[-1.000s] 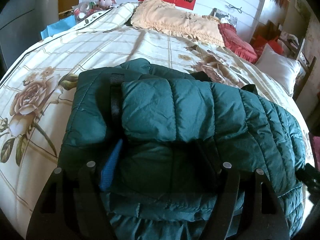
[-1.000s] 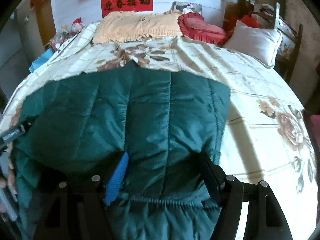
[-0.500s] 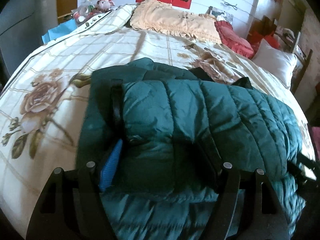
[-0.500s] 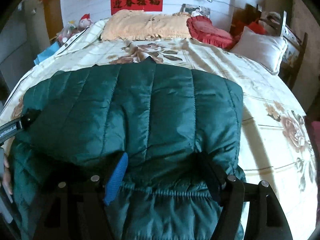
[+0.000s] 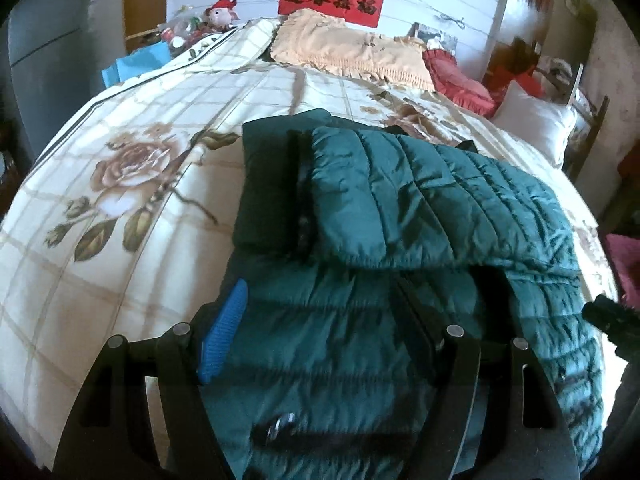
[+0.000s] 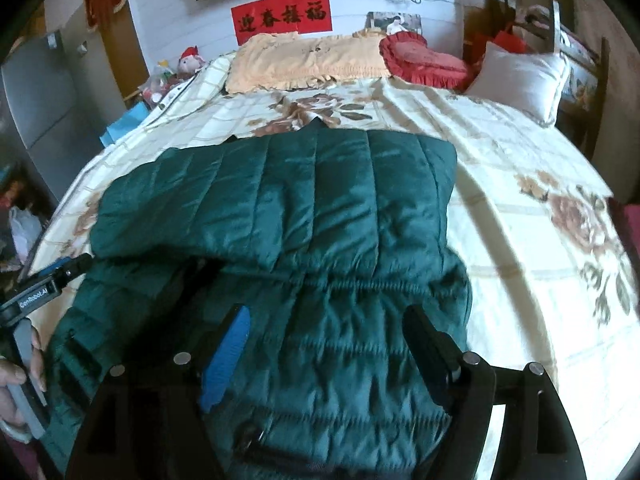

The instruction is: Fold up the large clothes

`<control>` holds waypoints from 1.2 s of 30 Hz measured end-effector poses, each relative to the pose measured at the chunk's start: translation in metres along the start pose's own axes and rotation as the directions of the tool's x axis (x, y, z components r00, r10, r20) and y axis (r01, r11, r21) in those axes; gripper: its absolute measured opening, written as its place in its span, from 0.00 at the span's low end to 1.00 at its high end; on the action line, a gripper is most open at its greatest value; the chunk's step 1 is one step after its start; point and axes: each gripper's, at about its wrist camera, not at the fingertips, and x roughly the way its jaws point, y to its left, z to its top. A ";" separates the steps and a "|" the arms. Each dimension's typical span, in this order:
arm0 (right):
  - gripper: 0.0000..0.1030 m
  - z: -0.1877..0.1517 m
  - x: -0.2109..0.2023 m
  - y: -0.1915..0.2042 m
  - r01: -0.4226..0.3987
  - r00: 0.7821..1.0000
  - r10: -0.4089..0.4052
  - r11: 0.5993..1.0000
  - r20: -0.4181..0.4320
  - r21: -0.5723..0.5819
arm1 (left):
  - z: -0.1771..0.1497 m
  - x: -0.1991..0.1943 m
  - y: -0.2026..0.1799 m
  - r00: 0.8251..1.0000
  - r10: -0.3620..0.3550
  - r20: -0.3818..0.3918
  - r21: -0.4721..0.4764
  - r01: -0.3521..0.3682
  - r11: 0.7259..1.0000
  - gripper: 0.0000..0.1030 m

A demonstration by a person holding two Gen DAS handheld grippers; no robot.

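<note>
Step in hand, as judged: finishing the fold of the green puffer jacket [image 5: 420, 240] and letting go. Landmark = jacket.

Nearest: left gripper [image 5: 320, 320] hovers over the jacket's near hem, fingers spread wide, nothing pinched between them; blue pad [image 5: 224, 340] on its left finger. Right gripper [image 6: 324, 344] does the same over the near hem in its own view, fingers apart, empty. The person's left hand [image 6: 16, 376] shows at the jacket's left edge in the right wrist view.

Jacket lies on the floral bedspread [image 5: 120, 200], a folded flap [image 6: 280, 208] laid across its far half, elastic hem facing the cameras. To do this well: back both grippers straight off without snagging the flap, then check that the flap edges line up with the layer below; the left side looks bunched, so it probably needs smoothing.

Beyond the jacket: bare bedspread, then peach pillow [image 6: 312, 60], red cushion [image 6: 420, 60], white pillow [image 6: 520, 76], red banner [image 6: 282, 18] on the wall.

Versus a second earlier: fingers then sat sunk in the fabric with the hem bunched between them; now they are pulled back and clear, and the flap has dropped flat farther from the cameras.
</note>
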 end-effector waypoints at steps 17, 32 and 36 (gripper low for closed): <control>0.76 -0.071 -0.041 0.002 -0.018 0.999 0.017 1.000 -0.051 -0.016 | -0.056 -0.054 0.022 1.000 0.009 -0.008 -0.012 -0.009 1.000 0.71; 0.80 -0.102 -0.066 -0.008 -0.002 0.997 0.001 1.000 -0.081 -0.015 | -0.093 -0.080 0.038 0.999 0.016 -0.042 -0.013 -0.016 1.000 0.72; 0.81 -0.108 -0.070 -0.011 -0.003 0.996 0.002 1.000 -0.088 -0.012 | -0.100 -0.084 0.041 0.998 0.026 -0.051 -0.001 -0.026 1.000 0.72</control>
